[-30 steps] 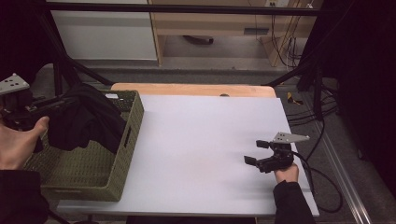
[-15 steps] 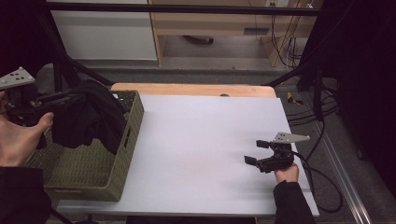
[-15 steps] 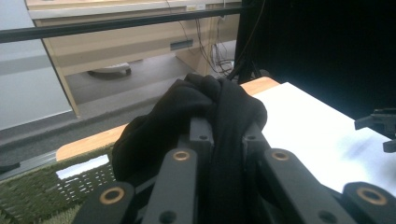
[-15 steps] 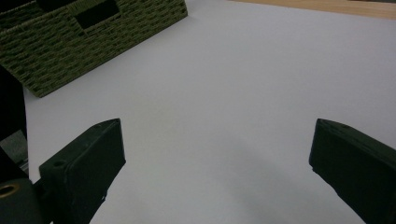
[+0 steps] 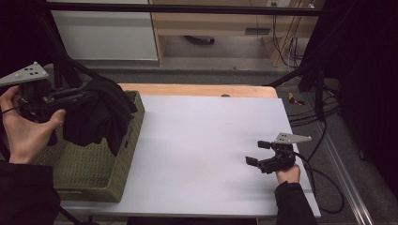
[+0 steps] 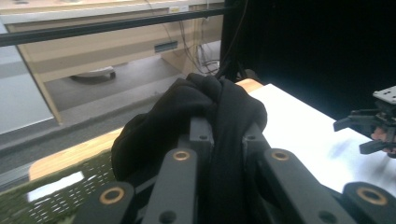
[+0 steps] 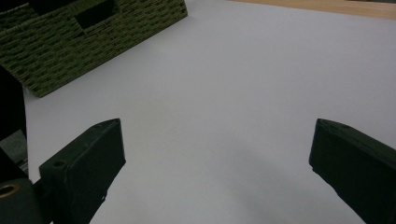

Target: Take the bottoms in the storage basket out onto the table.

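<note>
A black garment (image 5: 96,115) hangs bunched above the green woven basket (image 5: 89,176) at the table's left side. My left gripper (image 5: 80,96) is shut on it and holds it lifted over the basket's far end. In the left gripper view the cloth (image 6: 205,107) is pinched between the two jaws and bulges over them. My right gripper (image 5: 257,152) rests low over the white tabletop at the right. Its jaws stand wide apart with bare table between them. The right gripper view looks across the table to the basket (image 7: 84,42).
The white tabletop (image 5: 202,140) has a wooden strip (image 5: 197,90) along its far edge. Cables (image 5: 324,183) trail off the right side. A dark stand frame (image 5: 61,70) rises behind the basket. Wooden furniture (image 5: 211,23) stands beyond the table.
My left gripper has risen and shifted right, lifting the black garment higher out of the basket. The right gripper has stayed where it was.
</note>
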Available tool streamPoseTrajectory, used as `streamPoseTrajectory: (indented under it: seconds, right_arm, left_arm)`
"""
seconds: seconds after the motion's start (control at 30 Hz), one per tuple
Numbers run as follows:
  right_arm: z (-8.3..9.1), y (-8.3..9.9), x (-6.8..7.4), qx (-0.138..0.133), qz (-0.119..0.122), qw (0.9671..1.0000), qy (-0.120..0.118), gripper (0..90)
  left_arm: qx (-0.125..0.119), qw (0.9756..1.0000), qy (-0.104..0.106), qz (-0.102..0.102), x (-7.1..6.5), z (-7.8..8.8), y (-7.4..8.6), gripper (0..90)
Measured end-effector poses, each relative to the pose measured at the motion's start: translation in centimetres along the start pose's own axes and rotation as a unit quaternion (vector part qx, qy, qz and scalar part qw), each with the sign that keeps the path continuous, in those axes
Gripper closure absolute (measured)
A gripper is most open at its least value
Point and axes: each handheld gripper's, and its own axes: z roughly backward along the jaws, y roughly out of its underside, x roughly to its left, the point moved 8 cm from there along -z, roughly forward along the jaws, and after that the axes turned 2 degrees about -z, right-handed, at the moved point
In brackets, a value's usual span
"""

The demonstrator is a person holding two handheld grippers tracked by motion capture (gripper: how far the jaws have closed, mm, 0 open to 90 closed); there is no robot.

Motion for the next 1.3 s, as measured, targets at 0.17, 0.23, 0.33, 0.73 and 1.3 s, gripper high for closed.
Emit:
streamPoseTrajectory:
  seconds: [0.17, 0.23, 0.33, 0.73, 1.3]
  right_arm:
    - [0.0, 0.0, 0.0, -0.001, 0.0, 1.0, -0.001, 4.0]
    - [0.0, 0.0, 0.0, -0.001, 0.001, 1.0, -0.001, 4.0]
    - [0.0, 0.0, 0.0, -0.001, 0.002, 1.0, -0.001, 4.0]
    - [0.0, 0.0, 0.0, -0.001, 0.001, 1.0, -0.001, 4.0]
    - [0.0, 0.0, 0.0, 0.0, 0.001, 1.0, -0.002, 4.0]
  left_arm:
    - [-0.003, 0.9999, 0.012, -0.004, -1.0, -0.8, -0.5, 80.4]
    - [-0.003, 0.9998, 0.017, -0.006, -1.3, -1.1, -0.7, 80.4]
    - [0.0, 0.9997, 0.023, -0.008, -1.8, -1.6, -0.8, 80.5]
    - [0.001, 0.9989, 0.045, -0.01, -3.6, -3.3, -1.2, 80.5]
    - [-0.003, 0.9972, 0.07, -0.025, -6.4, -4.7, -2.9, 80.8]
